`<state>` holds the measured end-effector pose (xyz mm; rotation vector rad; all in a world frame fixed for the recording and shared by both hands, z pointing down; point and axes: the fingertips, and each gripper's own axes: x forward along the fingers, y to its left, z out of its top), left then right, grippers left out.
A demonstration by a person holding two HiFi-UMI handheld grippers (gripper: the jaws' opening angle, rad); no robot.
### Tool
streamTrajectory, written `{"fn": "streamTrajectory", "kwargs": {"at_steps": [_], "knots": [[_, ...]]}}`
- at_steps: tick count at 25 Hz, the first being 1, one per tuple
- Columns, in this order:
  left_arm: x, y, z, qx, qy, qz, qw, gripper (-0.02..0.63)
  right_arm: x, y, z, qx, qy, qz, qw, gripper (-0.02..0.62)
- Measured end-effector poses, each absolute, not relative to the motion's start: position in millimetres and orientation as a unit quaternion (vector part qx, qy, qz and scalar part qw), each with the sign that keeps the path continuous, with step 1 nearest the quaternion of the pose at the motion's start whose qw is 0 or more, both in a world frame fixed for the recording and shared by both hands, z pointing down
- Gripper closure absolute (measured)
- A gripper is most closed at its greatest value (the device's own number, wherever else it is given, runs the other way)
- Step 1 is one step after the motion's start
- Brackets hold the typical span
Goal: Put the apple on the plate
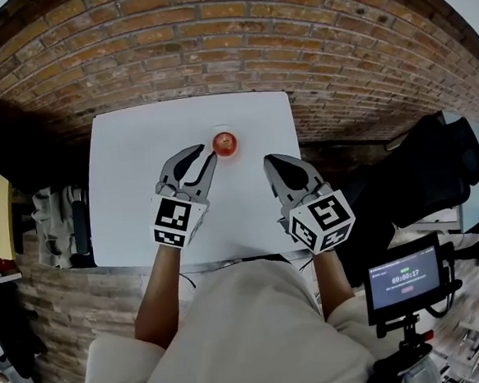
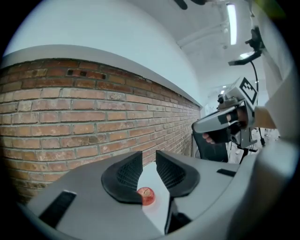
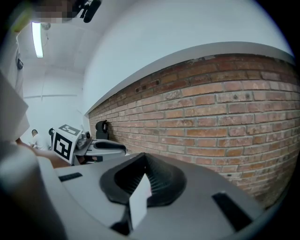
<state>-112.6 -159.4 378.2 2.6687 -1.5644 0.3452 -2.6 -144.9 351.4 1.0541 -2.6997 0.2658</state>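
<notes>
Head view. White desk (image 1: 130, 170) against a brick wall (image 1: 227, 39). The apple (image 1: 225, 143) sits toward the desk's far edge, red, stem up. It is round, so there is no long axis to line up on. There is a pale ring under it; I cannot tell plate from white desk.
- The left gripper (image 1: 207, 153) has its tips just short of the apple, which lies at about 1 o'clock from them.
- The right gripper (image 1: 269, 163) is farther off, with the apple at about 10 o'clock. The left is the nearer hand.

Left gripper view. The left gripper's (image 2: 149, 155) jaws stand a narrow gap apart with nothing between the pads. The apple (image 2: 146, 196) shows low in the gap, at 6 o'clock, resting on the desk beyond and not gripped.

Right gripper view. The right gripper's (image 3: 143, 161) jaw tips meet and it holds nothing. No apple in sight, only wall and the other gripper at 9 o'clock.

Judgement: the left gripper would have to open wider to take the apple.
</notes>
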Motion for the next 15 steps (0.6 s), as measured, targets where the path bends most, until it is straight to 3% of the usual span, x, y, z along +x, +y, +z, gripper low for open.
{"fn": "streamTrajectory", "kwargs": {"at_steps": [5, 15], "knots": [[-117.7, -149.9, 359.7, 0.855, -0.510, 0.094, 0.015, 0.549, -2.4, -141.2, 337.1, 0.364, -0.922, 0.079, 0.109, 0.594], [-120.8, -126.3, 327.9, 0.856, -0.510, 0.086, -0.007, 0.569, 3.0, -131.8, 313.0, 0.374, -0.921, 0.053, 0.097, 0.594]]}}
